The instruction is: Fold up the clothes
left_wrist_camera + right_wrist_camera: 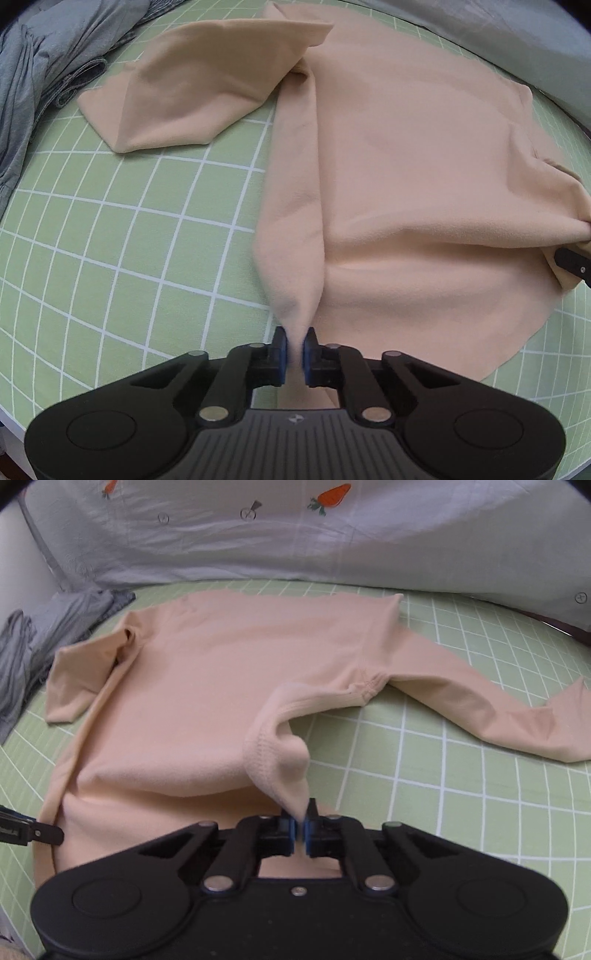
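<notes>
A peach long-sleeved top (207, 686) lies spread on a green checked sheet (110, 221). My left gripper (294, 347) is shut on a raised fold along the edge of the top (406, 147), its blue pads pinching the cloth. One sleeve (192, 85) is bent across the sheet beyond it. My right gripper (303, 823) is shut on the ribbed neck edge, which is lifted off the sheet. The other sleeve (498, 709) stretches out to the right. Each view shows a black finger (572, 264) of the other gripper (33, 830) at the frame's edge.
A heap of grey clothes (37, 74) lies at the far left of the sheet (44, 638). A pale quilt with carrot prints (295, 542) is banked along the far side. Bare green sheet (480, 812) lies right of the top.
</notes>
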A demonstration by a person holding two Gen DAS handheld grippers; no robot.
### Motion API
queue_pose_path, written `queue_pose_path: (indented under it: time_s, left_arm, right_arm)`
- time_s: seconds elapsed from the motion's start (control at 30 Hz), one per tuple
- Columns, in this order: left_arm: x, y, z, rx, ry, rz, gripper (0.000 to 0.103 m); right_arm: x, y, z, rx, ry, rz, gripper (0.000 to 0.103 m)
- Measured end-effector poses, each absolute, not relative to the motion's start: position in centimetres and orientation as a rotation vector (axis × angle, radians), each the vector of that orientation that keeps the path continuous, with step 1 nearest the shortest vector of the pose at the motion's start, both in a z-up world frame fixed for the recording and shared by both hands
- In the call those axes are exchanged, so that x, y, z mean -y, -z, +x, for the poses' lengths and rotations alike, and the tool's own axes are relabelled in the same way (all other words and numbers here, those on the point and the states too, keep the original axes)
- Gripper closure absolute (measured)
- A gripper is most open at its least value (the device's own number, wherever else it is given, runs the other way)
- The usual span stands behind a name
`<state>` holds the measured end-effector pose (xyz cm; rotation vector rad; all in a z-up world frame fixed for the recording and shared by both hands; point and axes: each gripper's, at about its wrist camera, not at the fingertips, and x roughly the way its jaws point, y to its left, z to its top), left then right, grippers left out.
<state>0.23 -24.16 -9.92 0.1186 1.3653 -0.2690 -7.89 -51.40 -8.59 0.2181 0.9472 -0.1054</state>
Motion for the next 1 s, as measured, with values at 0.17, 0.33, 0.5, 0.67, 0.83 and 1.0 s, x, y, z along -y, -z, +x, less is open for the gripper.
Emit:
queue_pose_path:
  time_s: [0.17, 0.33, 0.5, 0.67, 0.83, 1.0]
  left_arm:
    - [21.3, 7.8, 0.1, -1.302, 0.273, 0.046, 0.097]
    - [16.7, 5.1, -0.7, -1.273, 0.247, -0.119, 0.097]
    - [14.4, 7.0, -1.3, -1.294, 0.242, -0.197, 0.091]
    - [14.9, 8.6, -2.0, -1.321, 0.255, -0.099, 0.074]
    - [14.9, 10.2, -2.9, -1.385, 0.255, -0.051, 0.073]
    - [14.3, 9.9, -3.6, -1.377, 0.303, -0.065, 0.097]
  right_arm:
    - [52.4, 6.4, -11.1, -0.892, 0.103, 0.338, 0.099]
    - [53.6, 5.4, -16.3, -0.812, 0.06, 0.61, 0.099]
    - [51.7, 8.9, -18.6, -0.937, 0.177, 0.627, 0.089]
    - [50.0, 10.9, -20.1, -0.946, 0.239, 0.653, 0.045]
    - [48.7, 11.9, -19.8, -0.986, 0.272, 0.582, 0.063]
    - [48.3, 9.9, -21.0, -0.962, 0.26, 0.57, 0.1]
